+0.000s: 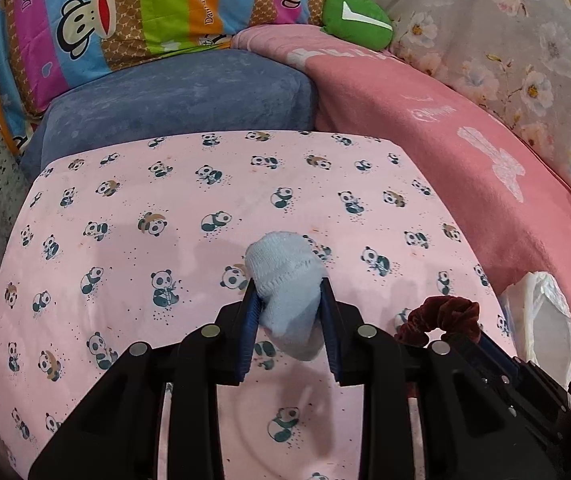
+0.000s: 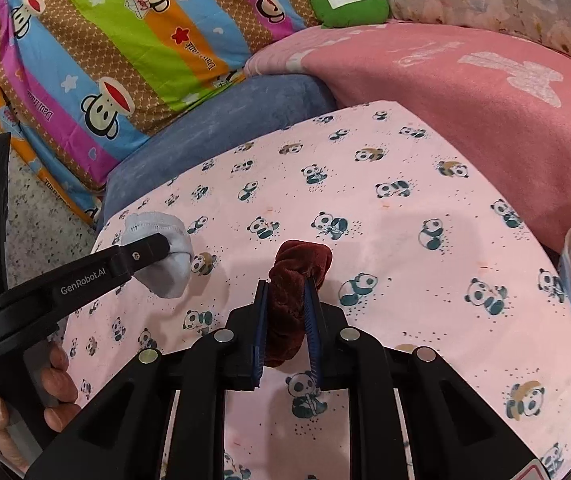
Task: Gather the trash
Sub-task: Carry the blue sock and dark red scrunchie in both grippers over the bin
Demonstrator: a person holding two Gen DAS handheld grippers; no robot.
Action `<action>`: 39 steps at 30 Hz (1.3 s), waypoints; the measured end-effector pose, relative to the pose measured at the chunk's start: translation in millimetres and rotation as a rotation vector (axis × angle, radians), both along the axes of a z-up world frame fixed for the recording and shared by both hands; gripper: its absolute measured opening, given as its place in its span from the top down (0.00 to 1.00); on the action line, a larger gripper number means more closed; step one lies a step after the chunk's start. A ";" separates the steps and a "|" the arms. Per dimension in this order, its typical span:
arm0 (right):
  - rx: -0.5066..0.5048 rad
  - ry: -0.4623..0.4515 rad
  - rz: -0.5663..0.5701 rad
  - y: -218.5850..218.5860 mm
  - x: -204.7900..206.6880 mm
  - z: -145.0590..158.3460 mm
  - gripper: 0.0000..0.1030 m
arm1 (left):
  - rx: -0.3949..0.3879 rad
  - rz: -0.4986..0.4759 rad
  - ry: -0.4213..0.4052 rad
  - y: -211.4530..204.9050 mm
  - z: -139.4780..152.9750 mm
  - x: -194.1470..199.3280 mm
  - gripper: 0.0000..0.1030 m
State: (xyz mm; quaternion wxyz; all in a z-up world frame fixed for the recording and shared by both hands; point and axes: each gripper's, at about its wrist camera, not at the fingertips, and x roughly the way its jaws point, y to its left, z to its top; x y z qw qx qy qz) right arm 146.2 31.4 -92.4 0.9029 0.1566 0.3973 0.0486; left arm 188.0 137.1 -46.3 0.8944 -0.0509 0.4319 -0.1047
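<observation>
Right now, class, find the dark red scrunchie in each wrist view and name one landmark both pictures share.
Left wrist view: the dark red scrunchie sits low on the right, beside the sock-holding left tongs.
Right wrist view: the scrunchie is at centre, pinched in the right tongs, above the panda sheet.
Shared landmark: the green plush with the white tick, at the top.

Pale blue sock (image 1: pixel 287 296), maroon scrunchie (image 2: pixel 297 280), pink panda-print sheet (image 1: pixel 165 216), green cushion (image 1: pixel 355 20)
</observation>
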 end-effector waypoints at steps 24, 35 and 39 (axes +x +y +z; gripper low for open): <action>0.038 -0.170 -0.260 -156.9 -110.6 86.2 0.83 | 0.017 -0.242 -0.091 -142.3 52.0 -79.7 0.73; 0.054 -0.191 -0.350 -221.2 -142.7 90.9 0.83 | 0.032 -0.366 -0.104 -208.3 61.5 -101.5 0.73; 0.058 -0.193 -0.388 -247.2 -156.1 89.4 0.83 | 0.041 -0.412 -0.110 -233.1 63.3 -107.9 0.73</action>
